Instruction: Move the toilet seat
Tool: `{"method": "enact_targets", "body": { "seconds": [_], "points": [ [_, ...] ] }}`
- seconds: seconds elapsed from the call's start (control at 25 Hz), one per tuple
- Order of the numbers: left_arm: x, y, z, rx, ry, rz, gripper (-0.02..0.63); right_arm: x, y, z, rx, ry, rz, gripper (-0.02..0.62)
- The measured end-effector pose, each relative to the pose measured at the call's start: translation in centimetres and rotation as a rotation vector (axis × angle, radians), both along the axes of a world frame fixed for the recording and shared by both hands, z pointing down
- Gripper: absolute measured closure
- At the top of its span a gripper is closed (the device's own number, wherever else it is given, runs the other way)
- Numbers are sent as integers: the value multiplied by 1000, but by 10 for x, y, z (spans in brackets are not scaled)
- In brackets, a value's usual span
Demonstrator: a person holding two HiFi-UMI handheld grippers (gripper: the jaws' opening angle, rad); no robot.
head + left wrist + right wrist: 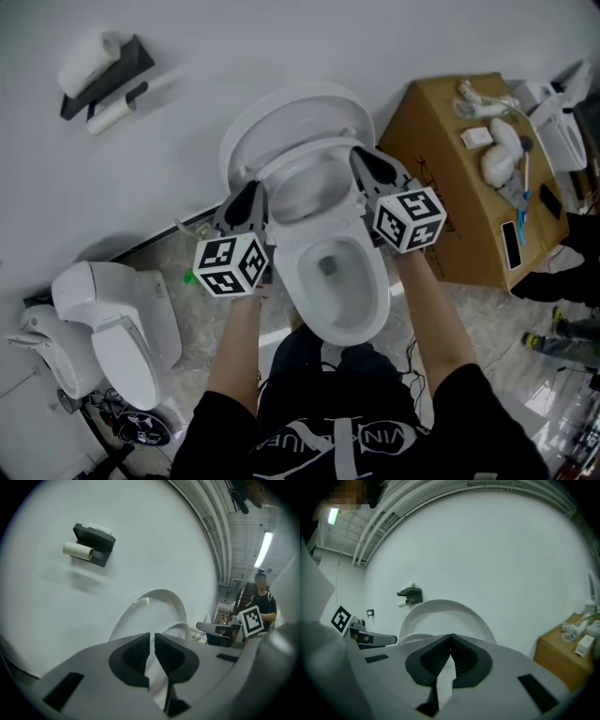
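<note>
The left gripper's [152, 637] fingers stand a thin slit apart and seem to nip the left edge of the white oval plastic toilet seat [305, 157], which sits half-raised between the white ceramic bowl [342, 314] and the upright white lid [298, 105]. The right gripper's [450, 637] fingers are closed tip to tip on nothing, beside the seat's right edge. I judge both sides should swing evenly about the hinge without twisting. The lid behind limits the swing, the brown cardboard box [450, 164] crowds the right arm, and a second white toilet [117, 323] stands to the left.
</note>
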State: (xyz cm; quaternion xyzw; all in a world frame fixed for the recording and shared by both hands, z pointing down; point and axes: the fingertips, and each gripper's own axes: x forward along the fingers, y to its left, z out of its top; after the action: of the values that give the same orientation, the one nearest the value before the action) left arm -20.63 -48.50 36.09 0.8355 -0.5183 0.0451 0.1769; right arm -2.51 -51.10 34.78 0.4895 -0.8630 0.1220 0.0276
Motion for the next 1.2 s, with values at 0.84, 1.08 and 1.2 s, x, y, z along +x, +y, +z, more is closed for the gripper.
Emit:
{"method": "enact_targets", "body": {
  "seconds": [0.84, 1.08, 1.2],
  "points": [
    [17, 137, -21, 68, -51, -37, 603, 51, 153, -24, 58, 38, -109, 586],
    [21, 182, -34, 90, -48, -58, 603, 66, 195, -35, 73, 29, -123, 586],
    [20, 205, -43, 107, -66, -68, 603, 71, 215, -42, 83, 29, -134, 586]
  ]
}}
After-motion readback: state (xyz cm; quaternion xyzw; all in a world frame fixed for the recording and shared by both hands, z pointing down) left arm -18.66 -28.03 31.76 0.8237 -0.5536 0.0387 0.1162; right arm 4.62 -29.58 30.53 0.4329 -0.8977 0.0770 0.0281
